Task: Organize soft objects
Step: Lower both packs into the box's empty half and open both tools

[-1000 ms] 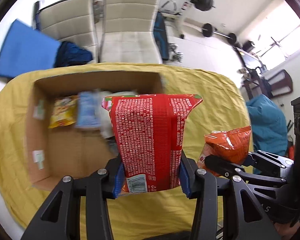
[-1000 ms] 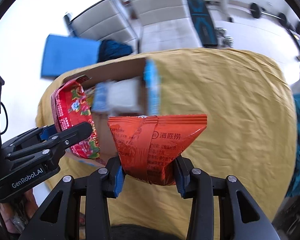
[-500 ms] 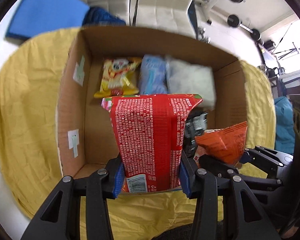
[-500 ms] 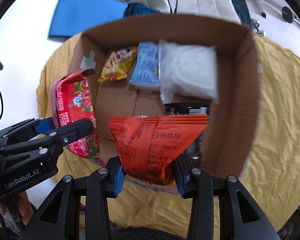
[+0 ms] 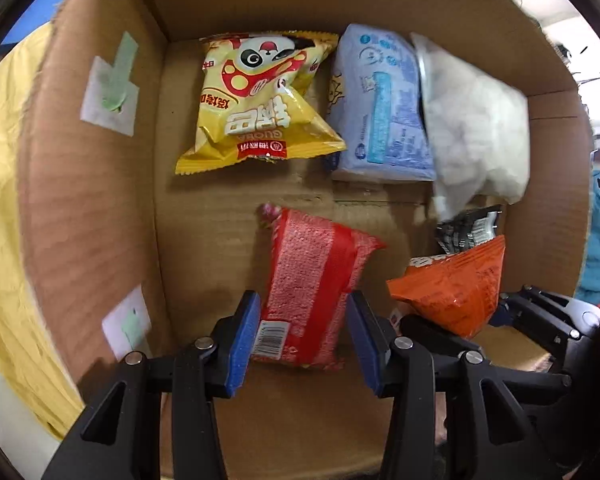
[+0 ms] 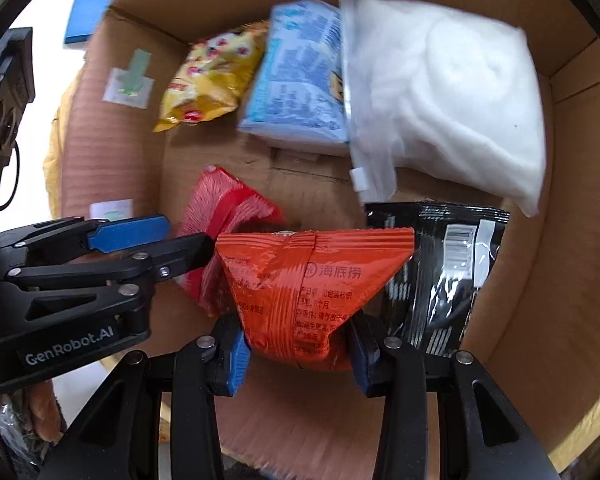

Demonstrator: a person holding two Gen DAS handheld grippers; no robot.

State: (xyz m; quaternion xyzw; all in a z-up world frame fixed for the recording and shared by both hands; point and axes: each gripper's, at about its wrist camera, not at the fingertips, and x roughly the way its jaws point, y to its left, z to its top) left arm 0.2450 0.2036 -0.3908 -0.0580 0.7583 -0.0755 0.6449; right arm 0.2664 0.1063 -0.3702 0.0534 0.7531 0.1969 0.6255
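Observation:
Both grippers are down inside a cardboard box (image 5: 88, 208). My left gripper (image 5: 304, 332) stands open around a red packet (image 5: 312, 280) that rests on the box floor; its blue pads are apart from the packet's sides. My right gripper (image 6: 298, 344) is shut on an orange packet (image 6: 308, 280) just right of the red packet (image 6: 224, 208). The orange packet (image 5: 452, 284) and right gripper show at the right of the left wrist view.
At the back of the box lie a yellow snack bag (image 5: 256, 96), a light-blue tissue pack (image 5: 380, 108) and a white padded bag (image 6: 444, 92). A black packet (image 6: 444, 272) lies behind the orange one. A yellow cloth (image 5: 0, 184) surrounds the box (image 6: 572, 240).
Both grippers have gone down into the box with their packets. My left gripper has opened and the red packet has tipped onto the box floor.

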